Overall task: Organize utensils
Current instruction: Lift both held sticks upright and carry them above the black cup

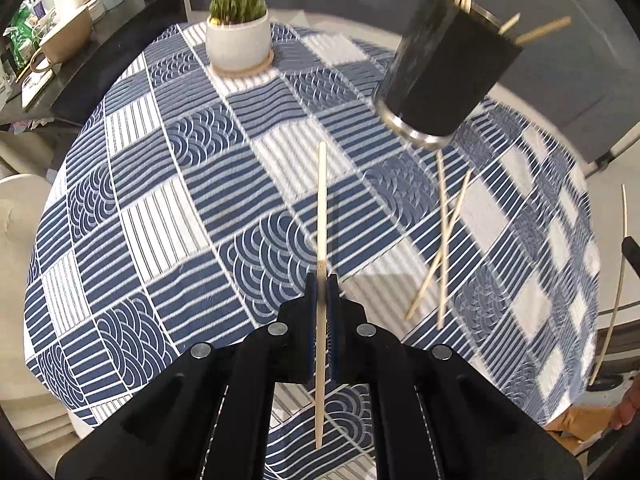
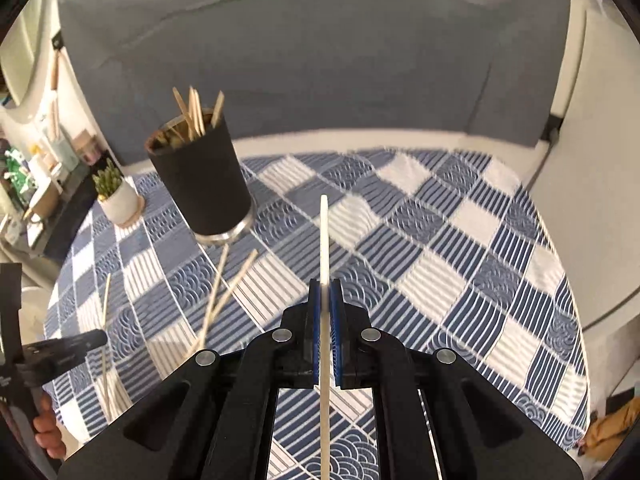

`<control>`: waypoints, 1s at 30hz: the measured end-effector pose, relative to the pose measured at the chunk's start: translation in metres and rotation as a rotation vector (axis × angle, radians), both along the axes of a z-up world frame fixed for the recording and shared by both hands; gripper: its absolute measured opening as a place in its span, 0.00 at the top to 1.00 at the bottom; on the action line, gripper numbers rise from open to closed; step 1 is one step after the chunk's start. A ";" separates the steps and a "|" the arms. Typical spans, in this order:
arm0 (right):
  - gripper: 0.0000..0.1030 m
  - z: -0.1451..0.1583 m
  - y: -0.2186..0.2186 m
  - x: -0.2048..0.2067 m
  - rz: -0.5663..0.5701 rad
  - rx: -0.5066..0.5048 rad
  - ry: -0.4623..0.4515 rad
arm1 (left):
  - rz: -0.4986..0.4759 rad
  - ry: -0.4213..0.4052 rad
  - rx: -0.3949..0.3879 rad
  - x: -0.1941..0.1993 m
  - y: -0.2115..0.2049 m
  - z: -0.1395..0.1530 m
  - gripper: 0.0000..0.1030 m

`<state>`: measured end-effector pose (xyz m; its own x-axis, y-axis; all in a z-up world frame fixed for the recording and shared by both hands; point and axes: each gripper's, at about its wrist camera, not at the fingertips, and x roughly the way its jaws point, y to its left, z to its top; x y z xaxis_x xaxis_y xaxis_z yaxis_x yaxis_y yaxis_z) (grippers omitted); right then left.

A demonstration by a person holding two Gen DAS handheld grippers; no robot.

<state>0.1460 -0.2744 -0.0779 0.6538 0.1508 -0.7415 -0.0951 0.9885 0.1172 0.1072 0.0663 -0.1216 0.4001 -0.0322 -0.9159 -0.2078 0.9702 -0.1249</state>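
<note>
Our left gripper (image 1: 322, 280) clamps one chopstick (image 1: 321, 208); our right gripper (image 2: 325, 286) clamps another chopstick (image 2: 324, 236). Two loose ones (image 1: 442, 240) lie near the black holder (image 1: 444, 68). Next, we judge, both go tip-down into it.

Setting: a home living or dining area. Indicators: a table (image 1: 132, 184) covered with a blue-and-white patterned cloth; a small potted plant (image 1: 238, 36) in a white pot on a wooden coaster at 12 o'clock in the left wrist view; a grey upholstered sofa (image 2: 312, 64) behind the table, at 12 o'clock in the right wrist view; a dark side shelf (image 1: 76, 68) at 10 o'clock carrying bottles, packets and a beige mug (image 1: 64, 40).
</note>
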 end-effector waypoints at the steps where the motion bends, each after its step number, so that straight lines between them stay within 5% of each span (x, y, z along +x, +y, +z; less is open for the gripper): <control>1: 0.96 0.008 0.000 0.001 0.003 0.008 -0.015 | 0.000 -0.016 0.013 0.001 0.002 0.008 0.95; 20: 0.95 0.094 0.017 0.030 0.078 0.097 -0.202 | -0.037 -0.185 0.130 0.072 -0.030 0.105 0.95; 30: 0.95 0.132 0.031 0.055 0.117 0.108 -0.269 | -0.105 -0.278 0.112 0.111 -0.051 0.155 0.95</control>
